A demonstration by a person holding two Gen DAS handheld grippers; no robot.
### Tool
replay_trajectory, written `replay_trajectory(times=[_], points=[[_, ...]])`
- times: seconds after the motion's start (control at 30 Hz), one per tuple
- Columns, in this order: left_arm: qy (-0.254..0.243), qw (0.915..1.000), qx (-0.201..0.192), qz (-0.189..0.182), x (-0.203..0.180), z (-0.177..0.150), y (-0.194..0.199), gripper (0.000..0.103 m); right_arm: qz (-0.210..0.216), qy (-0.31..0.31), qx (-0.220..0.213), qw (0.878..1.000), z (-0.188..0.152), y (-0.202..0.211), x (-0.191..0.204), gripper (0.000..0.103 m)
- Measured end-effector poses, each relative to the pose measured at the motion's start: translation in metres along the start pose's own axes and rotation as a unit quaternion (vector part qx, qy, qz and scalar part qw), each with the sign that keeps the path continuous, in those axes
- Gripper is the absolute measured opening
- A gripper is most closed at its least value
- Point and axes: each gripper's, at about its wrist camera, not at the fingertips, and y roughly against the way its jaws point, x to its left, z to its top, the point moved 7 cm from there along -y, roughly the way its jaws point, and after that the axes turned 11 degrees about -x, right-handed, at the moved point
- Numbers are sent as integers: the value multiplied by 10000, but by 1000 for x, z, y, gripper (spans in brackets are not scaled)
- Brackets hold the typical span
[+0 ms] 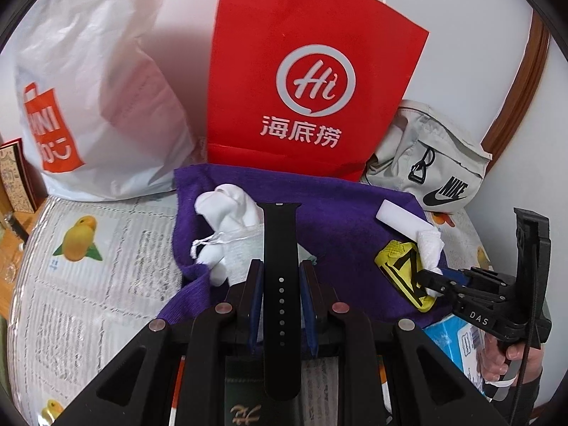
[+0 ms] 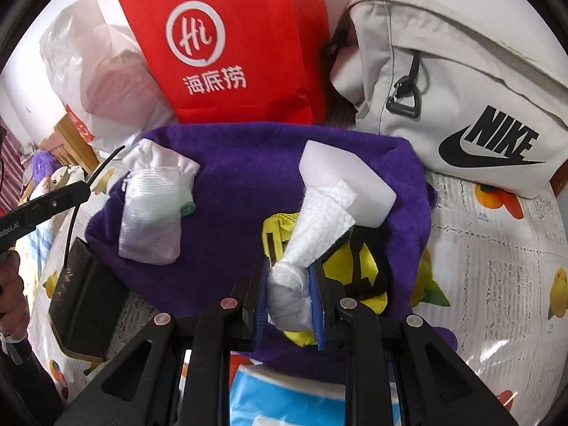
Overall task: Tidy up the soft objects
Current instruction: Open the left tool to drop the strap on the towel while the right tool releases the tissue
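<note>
A purple towel [image 1: 340, 206] [image 2: 241, 184] lies spread on the fruit-print table cover. On it rest a white mesh pouch [image 1: 230, 227] [image 2: 152, 209], a white foam block [image 1: 397, 216] [image 2: 340, 174] and a yellow-and-black strap piece [image 1: 401, 269] [image 2: 362, 262]. My left gripper [image 1: 281, 278] is shut on a black watch strap [image 1: 280, 241], which sticks out forward over the towel beside the pouch. My right gripper [image 2: 289, 284] [image 1: 429, 280] is shut on a rolled white gauze cloth [image 2: 312, 227] [image 1: 431, 245], just above the yellow piece and the foam block.
A red paper bag [image 1: 312, 71] [image 2: 234, 46], a white plastic bag [image 1: 92, 88] and a grey Nike bag [image 1: 433, 163] [image 2: 461, 99] stand along the back wall. A black box [image 2: 85, 305] and a blue packet [image 2: 284, 401] lie near the front edge.
</note>
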Motion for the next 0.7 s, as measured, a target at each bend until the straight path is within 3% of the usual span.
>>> replay_trajectory(times=[0.2,0.43,0.7], points=[[37,9997,199,-97,-4,-2,-21,20,33,-31,100,9999,-1,-8,-5,26],[105,9993,312,-202,-6,1,-39,20,55,86,-128,9999,6,4,-4,63],[121,9987,489,-76,2,-1,-59,20,2,117,-308,9995,6,21,-7,63]])
